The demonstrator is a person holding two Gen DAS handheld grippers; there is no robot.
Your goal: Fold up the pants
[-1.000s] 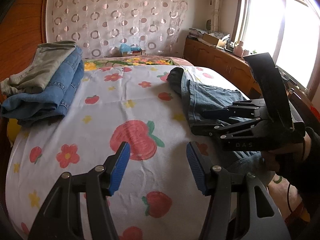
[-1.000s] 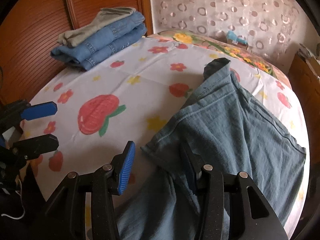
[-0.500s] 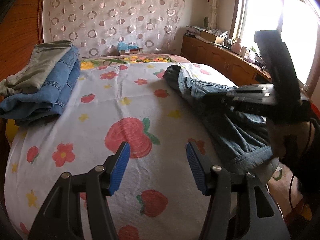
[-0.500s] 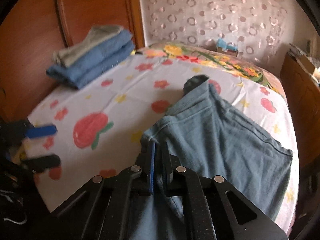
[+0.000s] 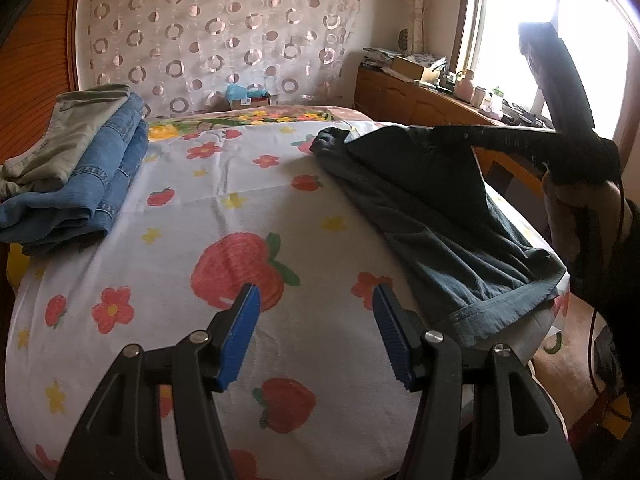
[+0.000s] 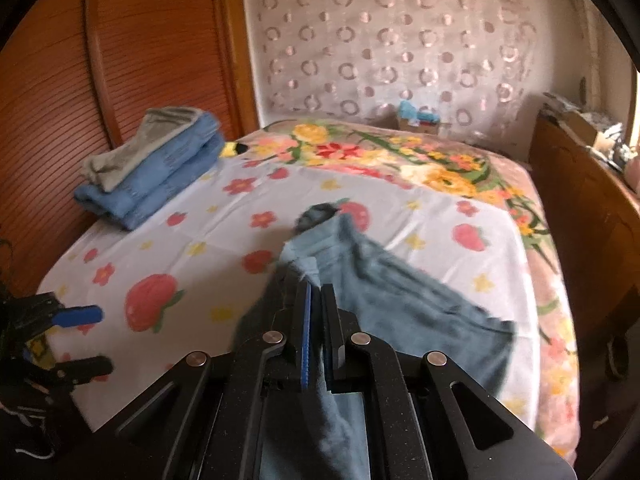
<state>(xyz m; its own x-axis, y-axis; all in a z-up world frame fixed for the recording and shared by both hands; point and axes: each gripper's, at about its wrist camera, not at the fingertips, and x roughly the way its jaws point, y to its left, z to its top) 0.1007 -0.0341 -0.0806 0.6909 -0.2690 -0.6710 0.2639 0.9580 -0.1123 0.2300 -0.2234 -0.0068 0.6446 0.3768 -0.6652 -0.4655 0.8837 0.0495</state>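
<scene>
The right tongs [image 6: 316, 332] are clamped on an edge of the dark pants [image 5: 432, 200], lifting it off the bed [image 5: 256, 208]; the left tongs [image 5: 316, 336] gape empty. Best to grab the hem beside them next, keeping both layers taut.

Black claw [image 5: 316, 336] — blue ribbed pads [image 5: 240, 336].

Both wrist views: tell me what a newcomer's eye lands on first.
The dark jeans, lifted at one edge by the shut right gripper, hang over the right side of the strawberry-print sheet. The left gripper hovers open over the sheet's near part. A stack of folded pants sits at far left.
</scene>
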